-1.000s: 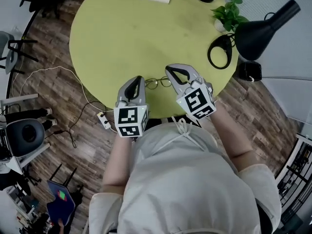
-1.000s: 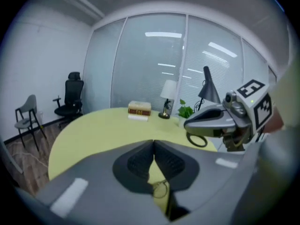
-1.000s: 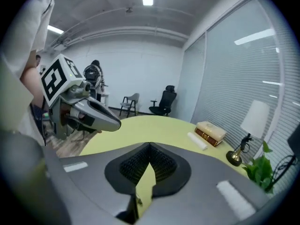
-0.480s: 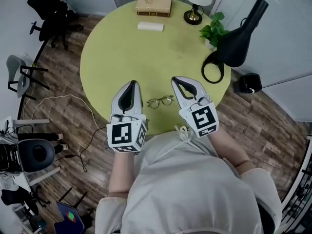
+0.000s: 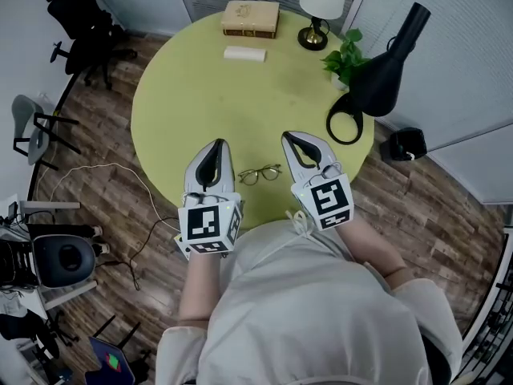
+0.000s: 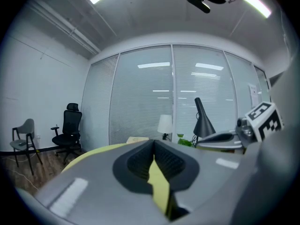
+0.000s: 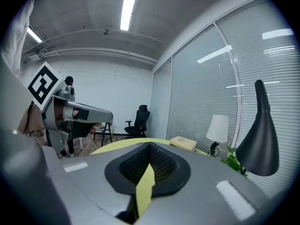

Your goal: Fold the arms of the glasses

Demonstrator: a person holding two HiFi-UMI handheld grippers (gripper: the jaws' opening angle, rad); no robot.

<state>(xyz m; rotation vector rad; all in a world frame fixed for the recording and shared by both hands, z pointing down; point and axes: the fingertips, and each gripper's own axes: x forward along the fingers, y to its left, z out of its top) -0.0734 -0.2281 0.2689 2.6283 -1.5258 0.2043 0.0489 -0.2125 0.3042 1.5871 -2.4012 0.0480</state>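
Glasses [image 5: 260, 174]: likely light, fragile (pinch arms near hinges); left gripper [image 5: 216, 144] and right gripper [image 5: 291, 138] are closed, empty.

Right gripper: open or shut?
Shut: the right gripper has its tips together, nothing between them; the glasses lie on the table.

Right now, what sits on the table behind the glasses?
A book, a white block, a shaded lamp, a plant and a black desk lamp, whose head hides the table rim beneath.
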